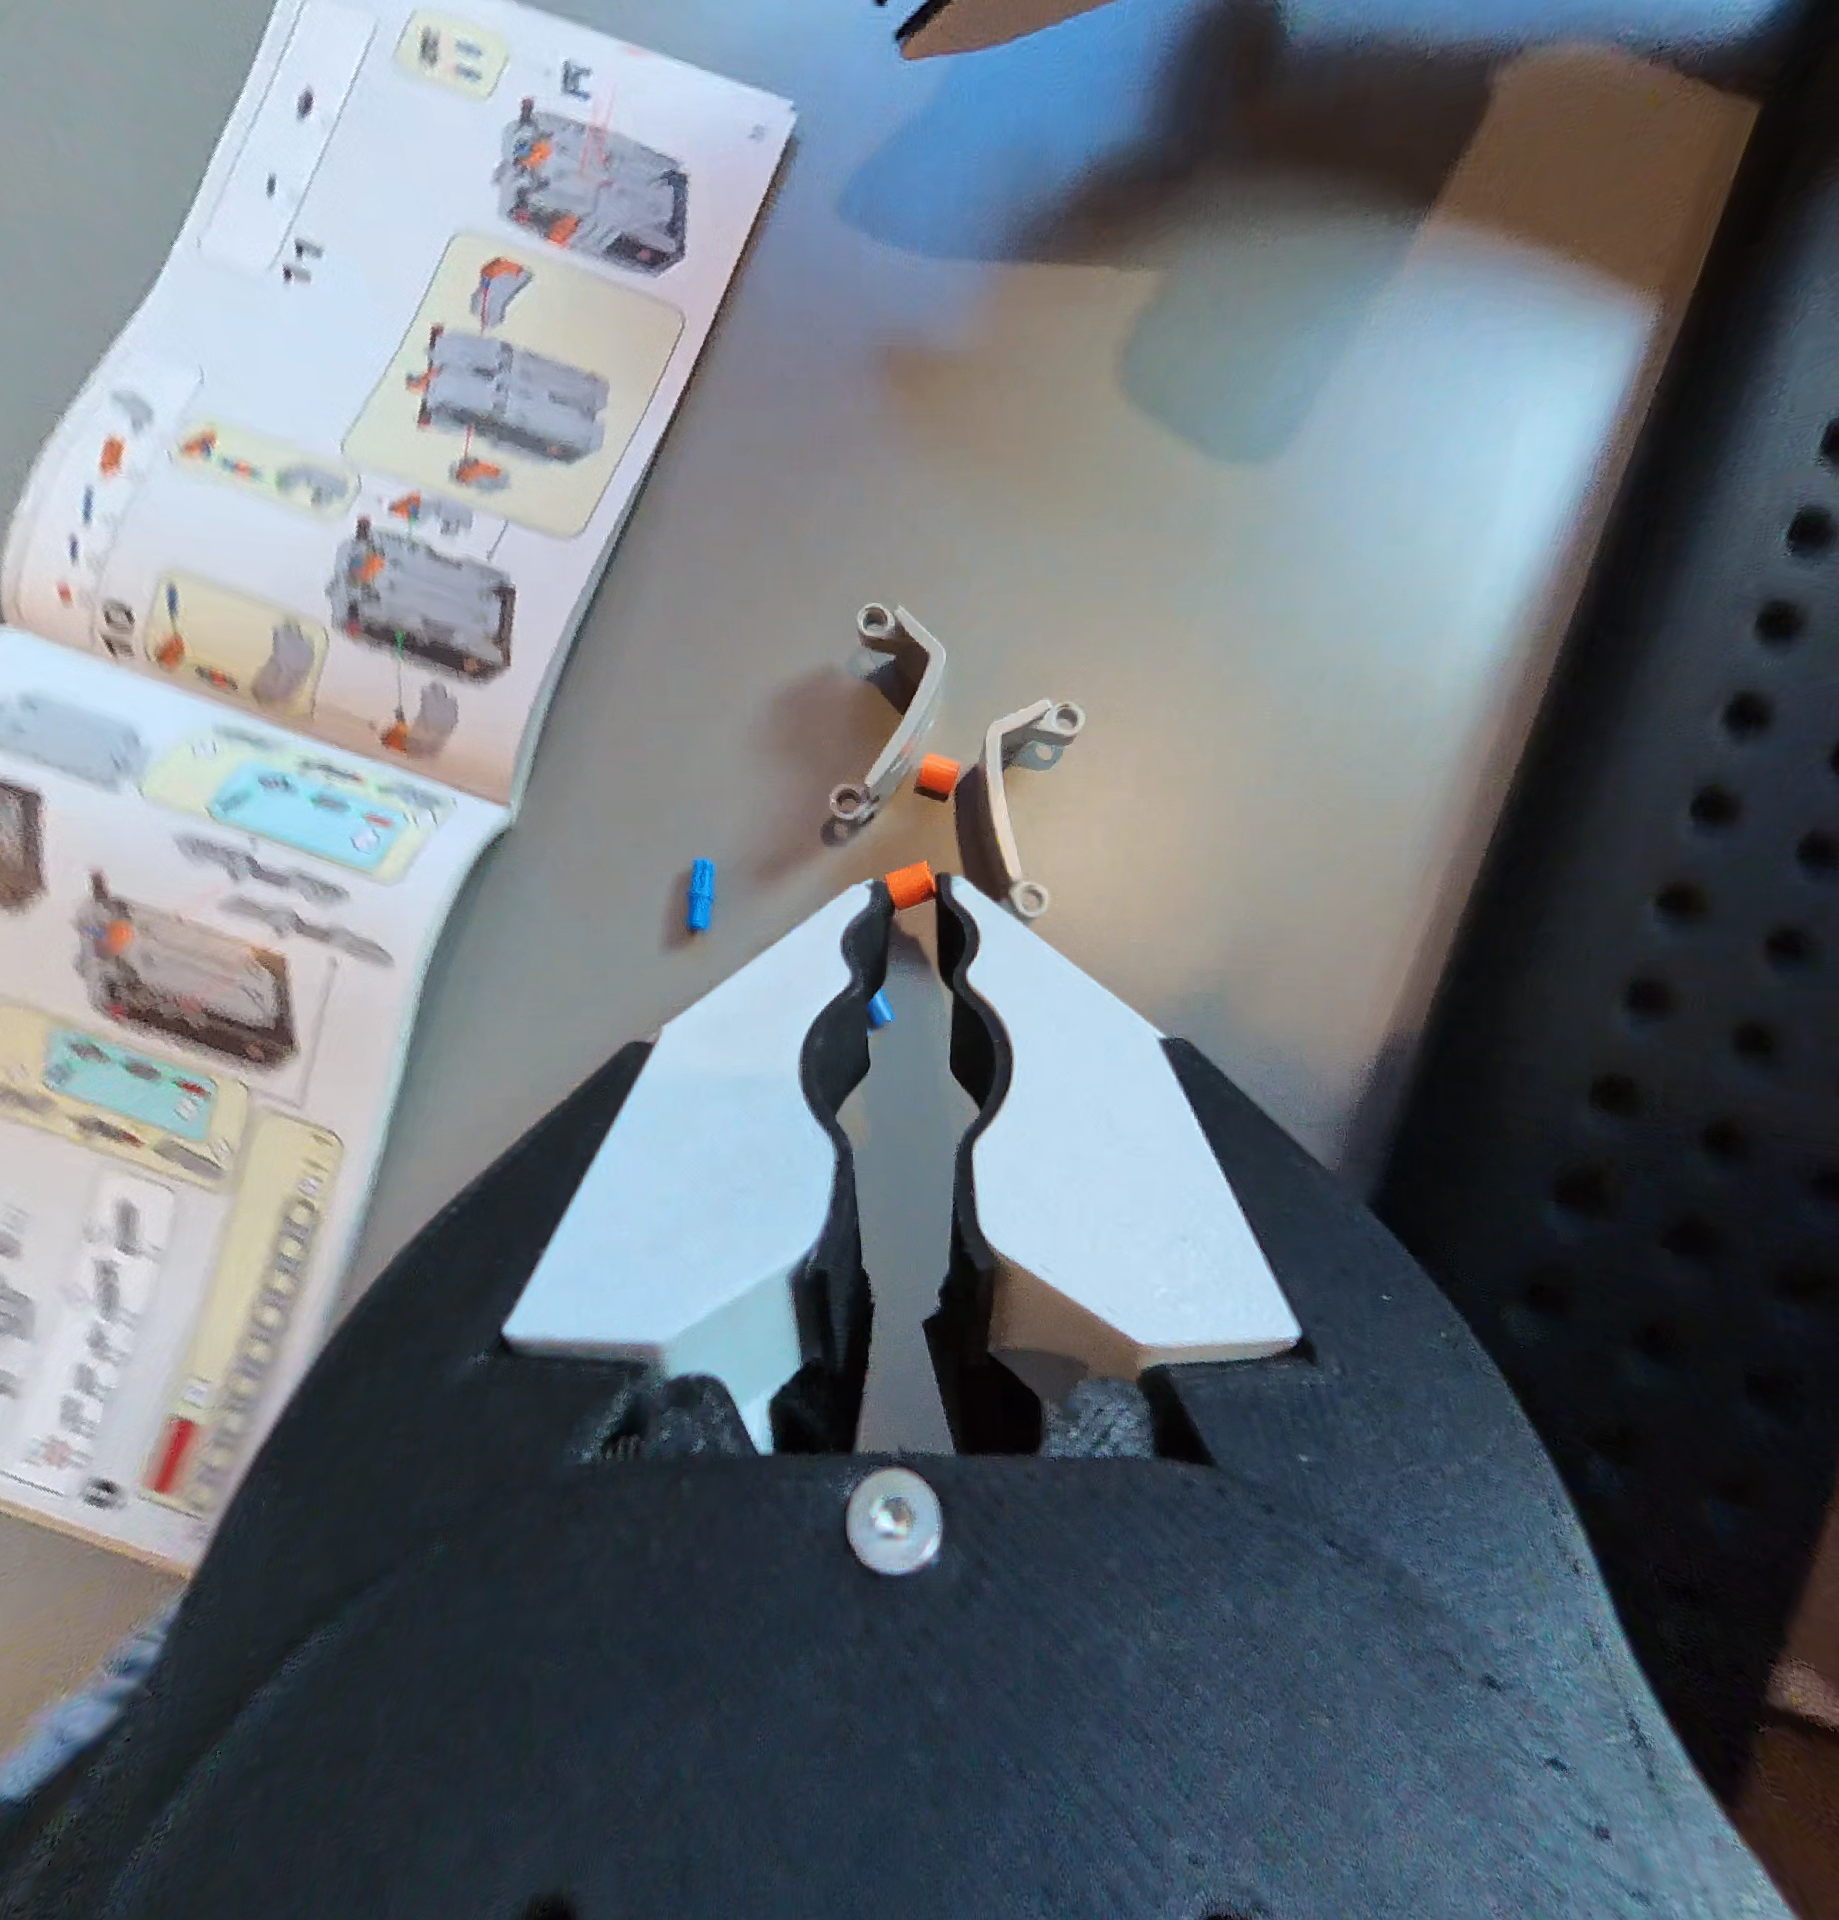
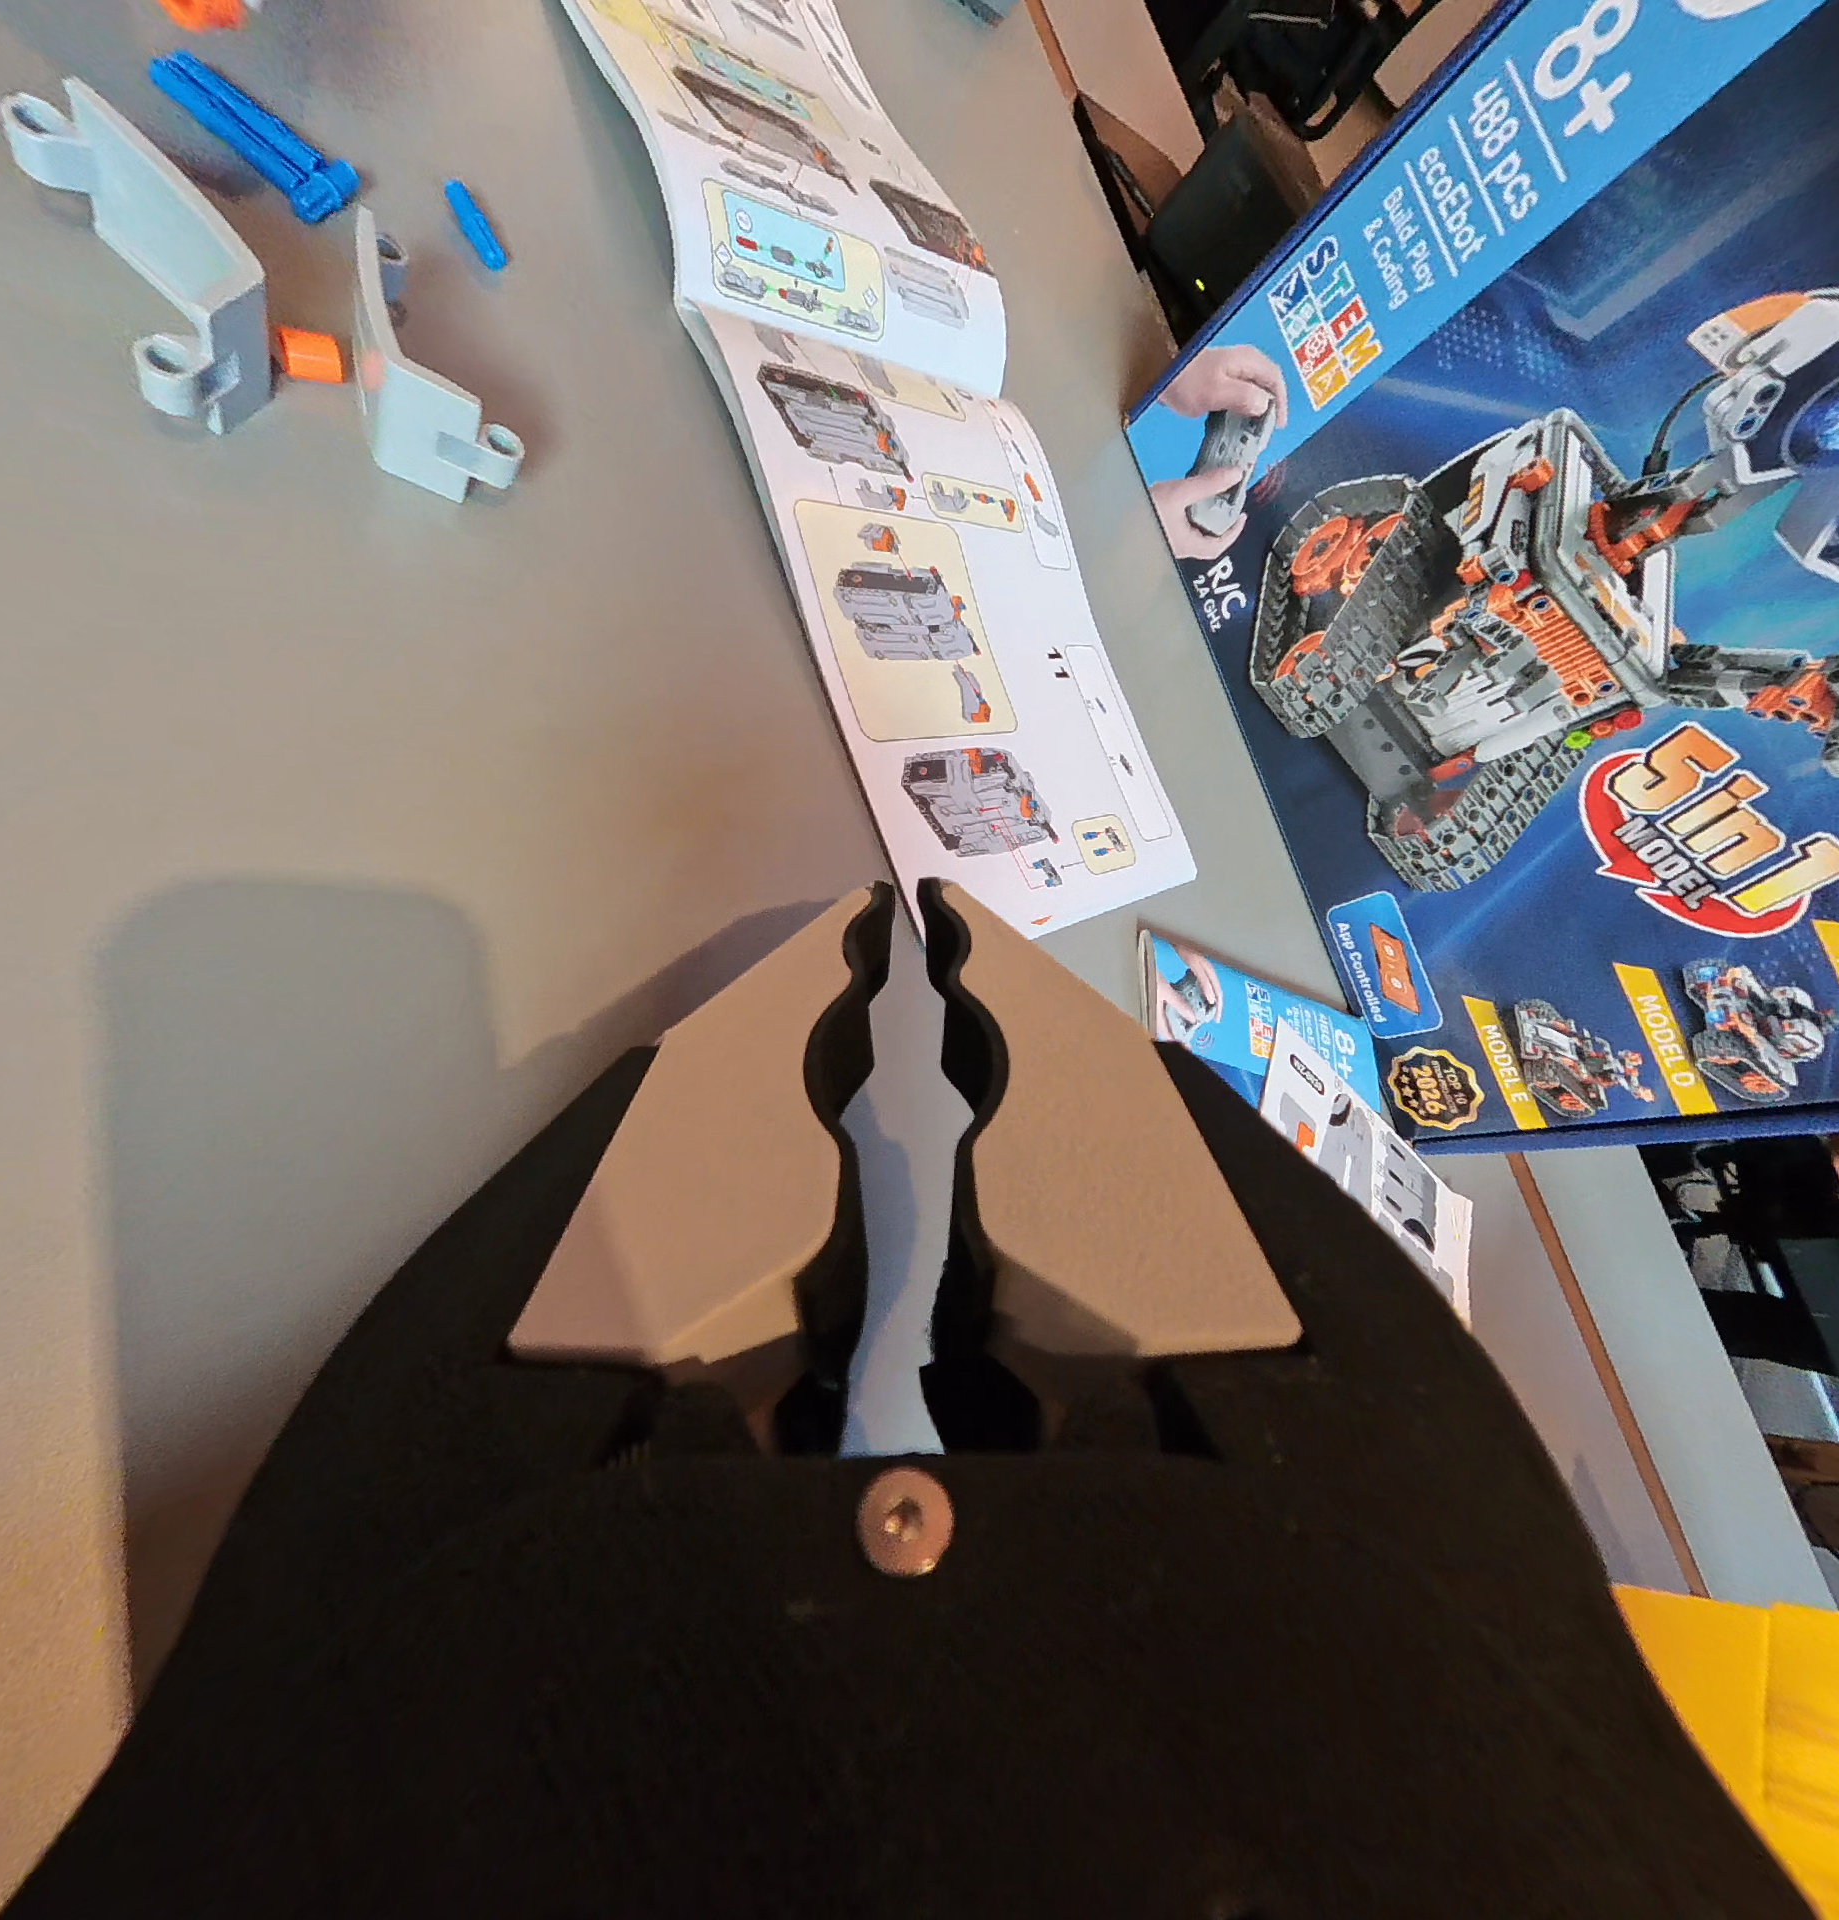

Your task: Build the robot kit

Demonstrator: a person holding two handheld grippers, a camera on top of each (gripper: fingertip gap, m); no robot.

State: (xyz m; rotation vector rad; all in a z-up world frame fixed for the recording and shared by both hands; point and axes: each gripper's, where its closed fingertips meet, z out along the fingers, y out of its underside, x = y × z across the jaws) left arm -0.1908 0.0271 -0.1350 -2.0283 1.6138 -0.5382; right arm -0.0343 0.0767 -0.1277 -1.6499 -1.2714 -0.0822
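Observation:
In the left wrist view my left gripper (image 1: 910, 889) is shut on a small orange bush (image 1: 911, 883) at its very tips, just above the grey table. Right beyond it lie two grey curved pieces (image 1: 902, 717) (image 1: 1003, 800) with a second orange bush (image 1: 937, 775) between them. A blue pin (image 1: 701, 894) lies to the left, and another blue pin (image 1: 880, 1008) shows under the fingers. My right gripper (image 2: 907, 894) is shut and empty, low over bare table at the edge of the booklet (image 2: 894, 499). The grey pieces (image 2: 156, 249) (image 2: 416, 395) lie far off at its upper left.
An open instruction booklet (image 1: 302, 540) lies left of the parts. A blue toy box (image 2: 1569, 571) and a small leaflet (image 2: 1310, 1091) lie at the table's right edge. A blue axle (image 2: 255, 135) and blue pin (image 2: 475, 223) lie beyond the grey pieces. A black perforated surface (image 1: 1725, 831) stands right. About 15 centimetres separates my left fingertips from my right. The blue pin (image 1: 701, 894) is closer to my left gripper, around 5 centimetres from its tips; the right tips are 20 centimetres off. Look for it in the right wrist view (image 2: 477, 223) too.

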